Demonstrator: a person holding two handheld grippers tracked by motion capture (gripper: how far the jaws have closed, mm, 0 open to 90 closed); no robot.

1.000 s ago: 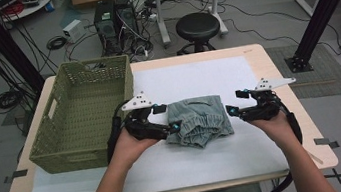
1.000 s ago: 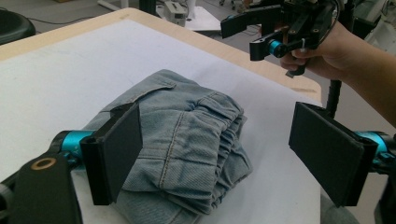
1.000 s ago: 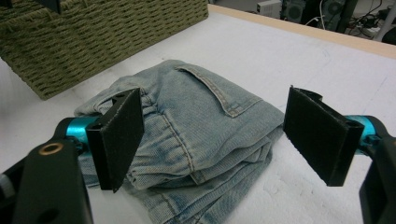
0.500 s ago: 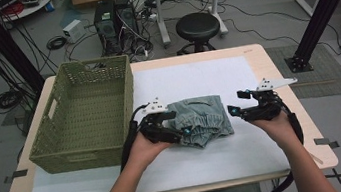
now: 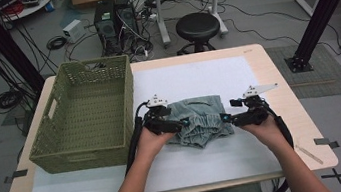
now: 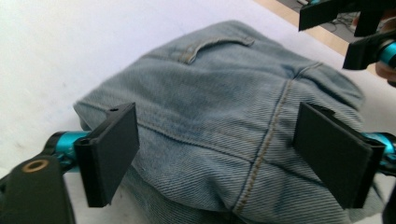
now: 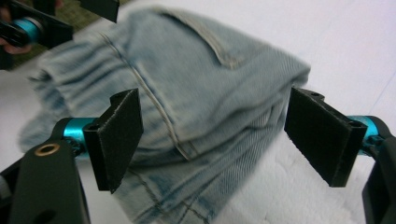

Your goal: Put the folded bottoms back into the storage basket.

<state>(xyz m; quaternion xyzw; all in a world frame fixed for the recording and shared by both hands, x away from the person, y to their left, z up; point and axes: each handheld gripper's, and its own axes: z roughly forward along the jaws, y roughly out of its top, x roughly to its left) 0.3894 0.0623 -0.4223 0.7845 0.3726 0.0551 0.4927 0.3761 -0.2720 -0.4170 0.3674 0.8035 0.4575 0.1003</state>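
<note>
A: From above, the left gripper (image 5: 182, 123) covers the near left edge of the folded jeans (image 5: 197, 120), so whether it touches the cloth there is hidden.

B: Same on the other side: the right gripper (image 5: 226, 117) masks that edge. In the left gripper view the jeans (image 6: 224, 126) run off the bottom edge.

A: In the right gripper view the far folds of the jeans (image 7: 187, 93) are blurred, and the other gripper (image 7: 32, 23) is cut by the top corner.

B: The basket (image 5: 86, 120) floor is too dim to read.

Both forearms reach fwd; left gripper (image 5: 184, 123) & right gripper (image 5: 225, 117) face each other, jaws spread wide.
</note>
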